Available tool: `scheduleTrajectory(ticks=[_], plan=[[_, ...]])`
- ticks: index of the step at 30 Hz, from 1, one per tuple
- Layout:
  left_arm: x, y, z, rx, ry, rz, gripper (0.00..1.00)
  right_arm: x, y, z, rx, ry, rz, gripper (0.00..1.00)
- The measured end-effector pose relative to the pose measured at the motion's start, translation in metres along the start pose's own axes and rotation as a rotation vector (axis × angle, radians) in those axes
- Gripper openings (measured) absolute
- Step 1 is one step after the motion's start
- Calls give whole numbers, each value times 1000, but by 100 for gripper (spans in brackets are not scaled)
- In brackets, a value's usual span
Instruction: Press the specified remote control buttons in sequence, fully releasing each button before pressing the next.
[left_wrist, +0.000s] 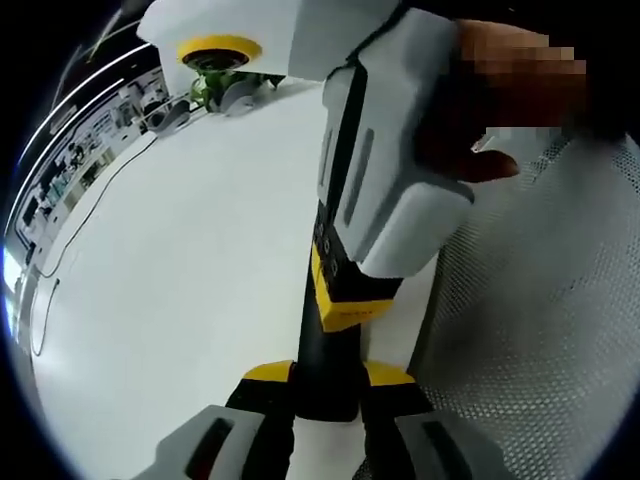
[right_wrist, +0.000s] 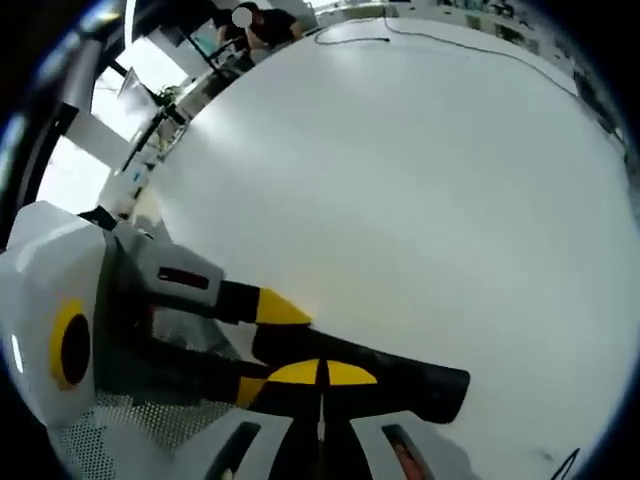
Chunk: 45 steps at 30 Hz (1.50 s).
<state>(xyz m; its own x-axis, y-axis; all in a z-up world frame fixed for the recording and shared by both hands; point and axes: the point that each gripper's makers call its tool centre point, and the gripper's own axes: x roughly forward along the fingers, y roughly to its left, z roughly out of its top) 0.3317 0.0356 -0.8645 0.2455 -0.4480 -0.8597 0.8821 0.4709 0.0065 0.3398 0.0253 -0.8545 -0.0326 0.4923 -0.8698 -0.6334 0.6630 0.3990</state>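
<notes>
In the left gripper view, the left gripper rises from the bottom centre, its yellow-tipped jaws clenched on the near end of a long black remote control. The remote runs up the middle of the frame. The right gripper, white and grey, comes in from the upper right and covers the remote's upper part, so its buttons are hidden. To the left, the white table is open and bare, with a thin cable curving along its far left edge. A white mesh surface lies at the right.

In the right gripper view, the right gripper at bottom centre has its yellow tips closed together over the remote control. The left gripper enters from the lower left. The table stretches clear toward the top, where blurred clutter lines its far edge.
</notes>
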Motion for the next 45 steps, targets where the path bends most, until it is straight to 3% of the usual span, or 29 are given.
scheduleTrajectory(ticks=[6,8,11,14,17,23,26,28,33,34,36,38,42,45], plan=[[0,0,0,-5,-2,-3,25,-5,1,2,44,-4,35,0],[-1,0,0,-9,-3,-2,25,-14,3,11,43,-55,47,0],[-1,0,0,-3,-2,-3,25,-44,7,48,-17,-277,58,0],[-1,0,0,-2,-2,-4,25,-77,3,68,-59,-425,24,0],[0,0,0,-4,0,-4,25,-110,4,77,-53,-545,25,0],[0,0,0,-4,0,-4,25,-168,5,72,-120,-695,-29,0],[0,0,0,-4,1,-4,25,-187,11,59,-143,-713,-17,0],[1,1,0,-7,-1,-3,25,-204,14,52,-151,-763,-26,0],[0,0,0,-7,-6,-5,25,-244,3,35,-200,-884,-208,0],[1,0,0,-7,-4,-4,25,-251,4,34,-207,-906,-227,2],[1,0,0,-8,-2,-2,25,-261,8,32,-207,-967,-233,16],[1,0,0,-11,-3,2,25,-265,9,25,-194,-988,-239,22],[1,0,0,-16,-6,5,25,-263,1,14,-171,-999,-287,31],[2,1,0,-17,-7,5,25,-257,-1,6,-120,-992,-255,41]])
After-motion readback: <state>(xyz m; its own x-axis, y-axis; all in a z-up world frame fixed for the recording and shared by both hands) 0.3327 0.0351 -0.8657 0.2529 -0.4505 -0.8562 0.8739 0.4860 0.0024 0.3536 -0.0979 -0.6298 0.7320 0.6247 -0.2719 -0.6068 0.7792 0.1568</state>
